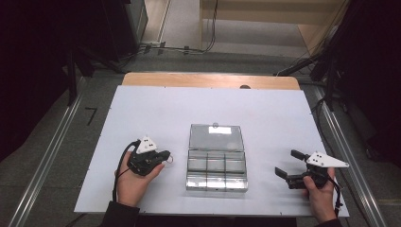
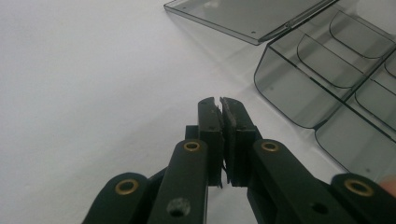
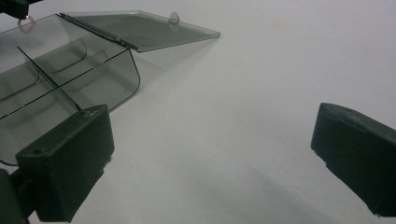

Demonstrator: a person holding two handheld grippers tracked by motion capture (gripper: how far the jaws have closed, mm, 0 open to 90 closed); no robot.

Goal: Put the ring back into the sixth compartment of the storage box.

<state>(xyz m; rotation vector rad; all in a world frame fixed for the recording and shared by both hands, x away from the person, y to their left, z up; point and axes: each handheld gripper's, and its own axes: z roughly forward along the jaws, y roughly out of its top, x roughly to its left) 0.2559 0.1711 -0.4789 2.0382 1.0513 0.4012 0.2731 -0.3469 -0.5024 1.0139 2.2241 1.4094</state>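
Here the clear smoky-grey plastic organiser box [image 1: 216, 170] lies in the middle of the white table sheet [image 1: 142, 109], its compartments empty as far as I can tell and its flat hinged lid [image 1: 216, 137] thrown back onto the sheet on the far side. The left gripper [image 1: 165, 154] rests just left of the box with its jaws pressed together; in the high view a small ring [image 1: 169, 159] shows at its tip, though whether it is pinched between the pads cannot be told, and the left gripper view shows nothing standing out between the closed pads. The right gripper [image 1: 288, 163] waits well to the right of the box, jaws spread wide and holding nothing. If the step in hand is to bring the left tip to a compartment, it is best to come over the near left wall rather than against it, since the box is light and could slide on the smooth sheet; the open right gripper could steady the right wall first. Room is generous: bare sheet lies on both sides and in front, while the lid takes up the ground behind the box, so approaches from the sides or from above look safest.
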